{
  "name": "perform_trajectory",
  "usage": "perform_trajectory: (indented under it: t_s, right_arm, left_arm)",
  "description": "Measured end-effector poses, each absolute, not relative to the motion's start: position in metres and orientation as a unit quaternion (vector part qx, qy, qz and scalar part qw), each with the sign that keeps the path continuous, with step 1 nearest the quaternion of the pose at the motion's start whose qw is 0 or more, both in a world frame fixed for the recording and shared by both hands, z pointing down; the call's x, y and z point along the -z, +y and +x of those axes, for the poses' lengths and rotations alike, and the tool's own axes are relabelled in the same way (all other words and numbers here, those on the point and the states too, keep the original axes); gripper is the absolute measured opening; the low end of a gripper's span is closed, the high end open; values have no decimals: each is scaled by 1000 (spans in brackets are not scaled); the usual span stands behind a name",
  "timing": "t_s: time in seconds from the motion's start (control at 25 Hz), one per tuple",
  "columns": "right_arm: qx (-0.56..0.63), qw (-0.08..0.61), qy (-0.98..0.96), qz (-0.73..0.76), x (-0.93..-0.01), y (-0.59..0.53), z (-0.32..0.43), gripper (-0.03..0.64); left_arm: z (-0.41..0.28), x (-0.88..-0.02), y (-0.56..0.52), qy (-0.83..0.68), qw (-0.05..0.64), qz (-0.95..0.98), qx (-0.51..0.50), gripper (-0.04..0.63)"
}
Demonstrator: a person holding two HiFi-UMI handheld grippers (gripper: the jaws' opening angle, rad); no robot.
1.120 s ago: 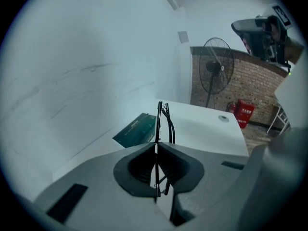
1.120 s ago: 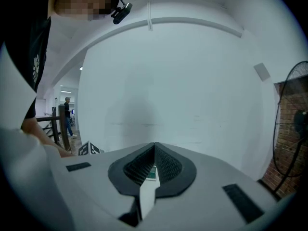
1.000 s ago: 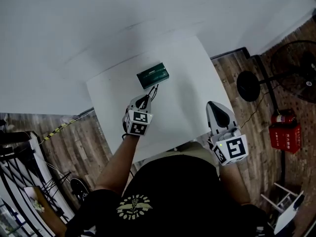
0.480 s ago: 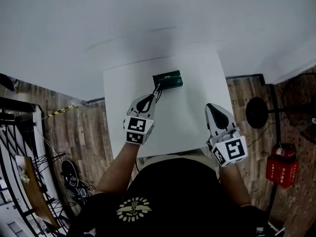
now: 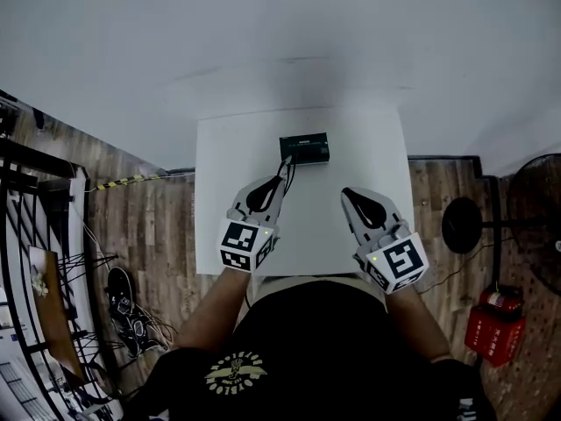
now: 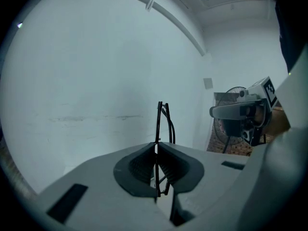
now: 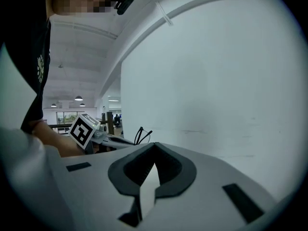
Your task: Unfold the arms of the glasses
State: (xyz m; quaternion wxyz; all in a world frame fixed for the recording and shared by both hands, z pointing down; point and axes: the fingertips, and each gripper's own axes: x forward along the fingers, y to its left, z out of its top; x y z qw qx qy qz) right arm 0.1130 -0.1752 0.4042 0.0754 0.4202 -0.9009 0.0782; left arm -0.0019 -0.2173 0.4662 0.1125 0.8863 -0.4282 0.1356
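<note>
In the left gripper view my left gripper (image 6: pixel 156 146) is shut on the thin black glasses (image 6: pixel 162 121), which stand folded and edge-on above the jaws. From the head view, that left gripper (image 5: pixel 279 181) holds the glasses (image 5: pixel 286 168) above the white table (image 5: pixel 219 200), just in front of the green case (image 5: pixel 304 147). My right gripper (image 5: pixel 346 193) hovers to the right of it, jaws shut with nothing between them (image 7: pixel 154 146). The right gripper view shows the glasses (image 7: pixel 142 134) poking out past the left gripper's marker cube (image 7: pixel 83 129).
The table stands against a white wall (image 5: pixel 280 42). Wooden floor lies on both sides, with a fan (image 5: pixel 535 226) and a red box (image 5: pixel 489 331) at the right and black racks and cables (image 5: pixel 53 261) at the left.
My left gripper has risen off the table with the glasses, staying near the case. My right gripper has swung left, closer to the left one.
</note>
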Motion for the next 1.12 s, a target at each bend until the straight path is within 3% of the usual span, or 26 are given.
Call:
perform_trajectory:
  t_s: [0.52, 1.12]
  right_arm:
    - [-103, 78, -949, 288, -411, -170, 92, 2]
    - [-169, 38, -970, 172, -419, -156, 60, 83]
  left_arm:
    - [34, -458, -186, -441, 126, 883, -101, 23]
    - [35, -453, -156, -463, 121, 872, -104, 23]
